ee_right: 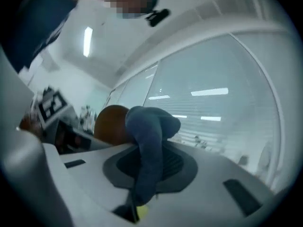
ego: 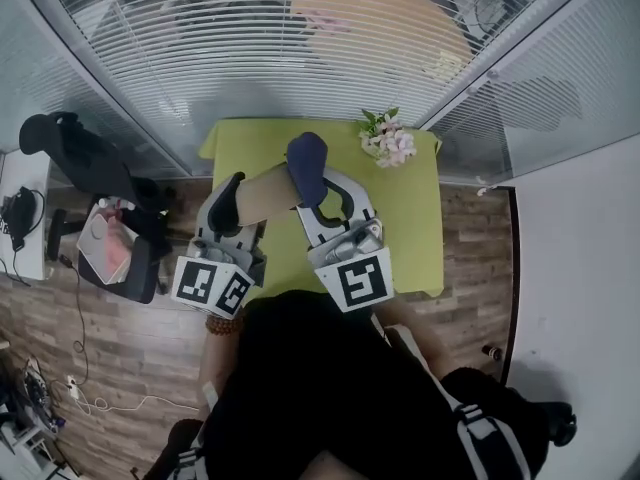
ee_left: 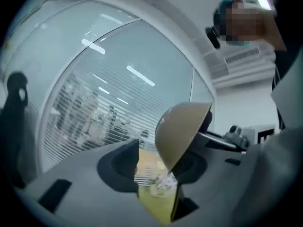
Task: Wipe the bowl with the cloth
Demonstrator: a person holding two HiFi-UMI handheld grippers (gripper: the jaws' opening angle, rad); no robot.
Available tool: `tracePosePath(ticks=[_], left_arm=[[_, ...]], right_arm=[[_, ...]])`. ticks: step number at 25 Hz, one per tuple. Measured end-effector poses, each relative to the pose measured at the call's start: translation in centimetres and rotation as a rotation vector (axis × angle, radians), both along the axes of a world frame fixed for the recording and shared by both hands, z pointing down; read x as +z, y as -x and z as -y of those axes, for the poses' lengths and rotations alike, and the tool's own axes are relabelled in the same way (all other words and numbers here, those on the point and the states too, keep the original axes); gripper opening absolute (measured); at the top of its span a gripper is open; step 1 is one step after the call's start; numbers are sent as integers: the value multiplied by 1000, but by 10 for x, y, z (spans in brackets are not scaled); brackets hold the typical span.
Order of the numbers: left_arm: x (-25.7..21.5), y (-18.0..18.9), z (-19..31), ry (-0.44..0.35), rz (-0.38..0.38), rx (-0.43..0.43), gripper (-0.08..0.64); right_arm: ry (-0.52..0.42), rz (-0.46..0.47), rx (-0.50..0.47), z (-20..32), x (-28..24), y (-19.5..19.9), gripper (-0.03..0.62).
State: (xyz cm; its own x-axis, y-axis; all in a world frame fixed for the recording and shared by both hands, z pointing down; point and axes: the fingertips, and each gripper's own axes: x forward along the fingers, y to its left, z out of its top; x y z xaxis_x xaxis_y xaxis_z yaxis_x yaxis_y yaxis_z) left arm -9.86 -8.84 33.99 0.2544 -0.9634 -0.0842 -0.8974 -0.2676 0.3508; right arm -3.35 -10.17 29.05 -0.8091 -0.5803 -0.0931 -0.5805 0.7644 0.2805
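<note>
A tan bowl (ego: pixel 265 196) is tipped on its side above the green table (ego: pixel 405 223), its mouth turned to the right. In the left gripper view the bowl (ee_left: pixel 182 126) has its rim between the jaws of my left gripper (ee_left: pixel 157 174). The rim leans on the right jaw, and a gap shows beside the left jaw, so this gripper (ego: pixel 232 190) is open. My right gripper (ego: pixel 318 193) is shut on a dark blue cloth (ego: pixel 307 166). The cloth (ee_right: pixel 149 141) bulges out past the jaws (ee_right: pixel 142 174) and touches the bowl (ee_right: pixel 110 124) at its mouth.
A small bunch of pink and white flowers (ego: pixel 388 140) lies at the table's far right corner. Glass walls with blinds (ego: pixel 230 48) stand behind the table. A black office chair (ego: pixel 85 158) and a seat with bags (ego: pixel 115 253) stand to the left on the wooden floor.
</note>
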Motion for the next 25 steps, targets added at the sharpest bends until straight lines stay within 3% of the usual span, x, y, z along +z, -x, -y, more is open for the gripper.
tracePosePath(ticks=[2,4,6,9,14,20,25], left_arm=[[2,4,-1,24,227,-69,169],[6,-1,2,65,411,-86,139],[12,-4,5,105,485,-101,62],[17,-6,8,138,361,-70,54],[4,-10,9,87,114,-18,52],[-21,-19,11,-4,22,42,55],[-26,-17,10,-23,-100,47,60]], right_arm=[[-231,-229,72,-3,8,0,54],[-416,-370,91,-10,11,7,54],[-494,-426,95,-15,17,12,54],[-437,-388,88,-12,21,10,52],[-264,-180,53,-7,9,2,54],[-55,61,13,2,-4,-16,57],[162,252,-66,10,-2,-21,60]])
